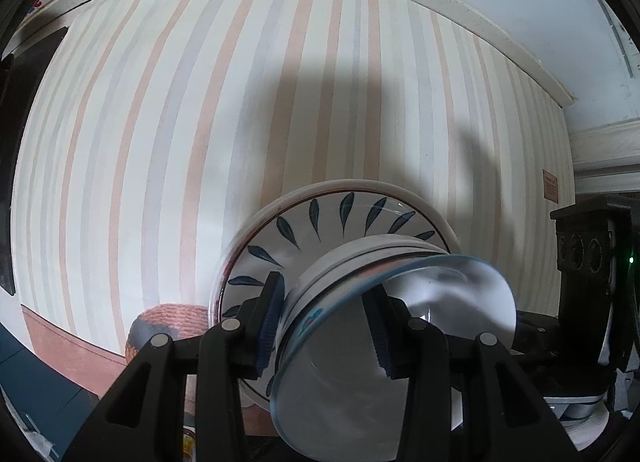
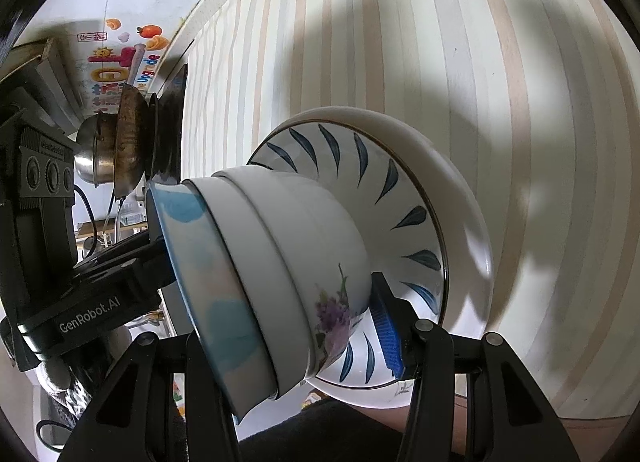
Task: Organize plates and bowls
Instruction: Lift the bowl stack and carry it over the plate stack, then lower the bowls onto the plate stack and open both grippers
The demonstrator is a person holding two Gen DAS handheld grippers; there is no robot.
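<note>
Left wrist view: left gripper jaws pinching rims of the nested bowls, blue pads on the outside, other pad inside the glass bowl, which sits topmost in the stack. Below it white bowls, then leaf-pattern plate on a white plate. Whole stack sits on striped tablecloth, near its front edge. Woven basket just beside stack, lower left.

Right wrist view: right gripper jaws spread around the bowl stack; right pad touches floral bowl, left finger hidden behind bowls, so grip can't be confirmed. Pans far left bkgd.
</note>
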